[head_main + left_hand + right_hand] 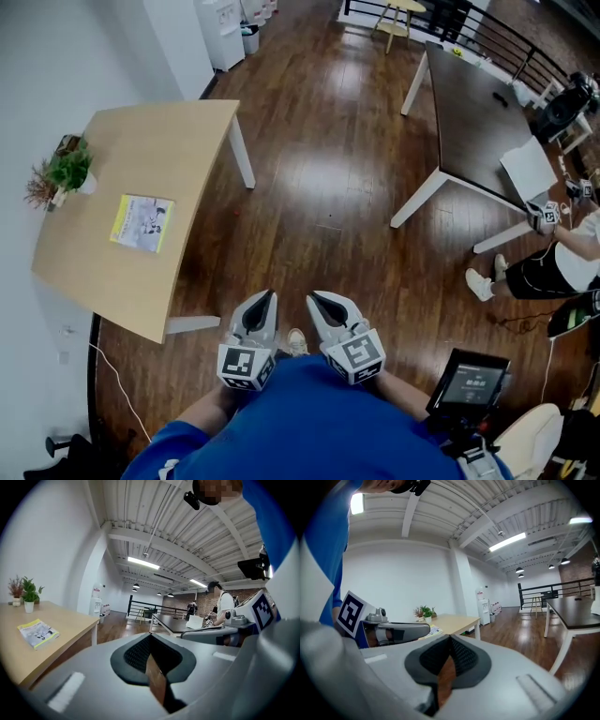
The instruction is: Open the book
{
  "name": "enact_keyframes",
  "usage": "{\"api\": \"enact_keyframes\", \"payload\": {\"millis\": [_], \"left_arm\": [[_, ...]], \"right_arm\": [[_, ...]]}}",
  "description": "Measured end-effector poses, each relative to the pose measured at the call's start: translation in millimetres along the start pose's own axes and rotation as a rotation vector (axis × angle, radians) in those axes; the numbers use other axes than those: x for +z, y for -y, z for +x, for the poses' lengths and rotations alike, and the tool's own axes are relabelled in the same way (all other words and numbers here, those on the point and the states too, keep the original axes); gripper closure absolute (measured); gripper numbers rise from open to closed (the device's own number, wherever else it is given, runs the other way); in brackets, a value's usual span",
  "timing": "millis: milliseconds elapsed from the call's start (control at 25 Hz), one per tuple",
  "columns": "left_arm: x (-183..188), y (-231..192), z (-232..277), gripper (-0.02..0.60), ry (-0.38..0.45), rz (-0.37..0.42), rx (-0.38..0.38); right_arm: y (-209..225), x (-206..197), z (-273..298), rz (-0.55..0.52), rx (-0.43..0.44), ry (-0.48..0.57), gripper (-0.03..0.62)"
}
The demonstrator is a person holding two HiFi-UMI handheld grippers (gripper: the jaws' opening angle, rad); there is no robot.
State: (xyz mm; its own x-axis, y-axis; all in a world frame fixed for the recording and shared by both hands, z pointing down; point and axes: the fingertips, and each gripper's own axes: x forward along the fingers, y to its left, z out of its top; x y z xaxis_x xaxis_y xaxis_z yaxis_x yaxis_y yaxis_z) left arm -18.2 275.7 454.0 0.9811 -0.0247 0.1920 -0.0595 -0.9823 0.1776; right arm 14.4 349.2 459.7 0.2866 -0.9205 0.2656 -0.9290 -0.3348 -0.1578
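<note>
A: scene, big → small?
B: dark wood floor (319, 187) all over. light wood table (178, 141) at head view's left, up against the white wall. dark table (469, 103) w/ white legs upper right, well apart from the light one. seated person (562, 267) at the right edge, by the dark table's near corner.

A: grippers?
B: both low centre in head view, side by side over bare floor, tips pointing away from the wearer. left gripper (269, 295) is off the light table's near corner, not over the top. right gripper (313, 298) is just beside it, not touching afaict.

A: jaw state?
B: left gripper view: pads meet at the tips, closed, nothing btwn them. only brown floor shows thru the slot below. right gripper view: same, jaws fully together, empty.

A: book?
B: book (142, 223) lies flat on the light table, closed, yellow-edged cover up. roughly mid-table, nearer the wall-side edge than the floor-side edge. well apart from both grippers. left gripper view has it low left on the tabletop.

A: anything else on that table?
B: potted plants (66, 171) at the wall-side edge, near the book, not touching it. green one in a white pot, reddish one right behind.
</note>
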Motion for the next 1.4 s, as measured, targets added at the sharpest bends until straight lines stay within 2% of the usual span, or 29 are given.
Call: {"api": "enact_keyframes", "payload": {"millis": [320,600,1000,1200,1400], "left_arm": [[18.0,-17.5,50.1,0.575,0.0,0.003,-0.016],[27.4,-34.1,115.0,0.575,0.011,0.008,0.054],[60.4,-71.6,174.3,0.575,0.046,-0.026,0.341],[61.3,-89.3,170.4,0.575,0.054,-0.06,0.528],[58.1,-109.4,140.0,0.575,0.063,-0.108,0.718]], "right_arm": [[37.6,23.2,34.2,-0.003,-0.014,0.015,0.591],[94.6,41.2,76.0,-0.029,0.052,0.039,0.591],[152.9,79.8,146.4,-0.069,0.312,-0.012,0.591],[147.1,89.5,169.5,-0.119,0.499,-0.041,0.591],[120.5,82.1,192.4,-0.157,0.676,-0.089,0.591]]}}
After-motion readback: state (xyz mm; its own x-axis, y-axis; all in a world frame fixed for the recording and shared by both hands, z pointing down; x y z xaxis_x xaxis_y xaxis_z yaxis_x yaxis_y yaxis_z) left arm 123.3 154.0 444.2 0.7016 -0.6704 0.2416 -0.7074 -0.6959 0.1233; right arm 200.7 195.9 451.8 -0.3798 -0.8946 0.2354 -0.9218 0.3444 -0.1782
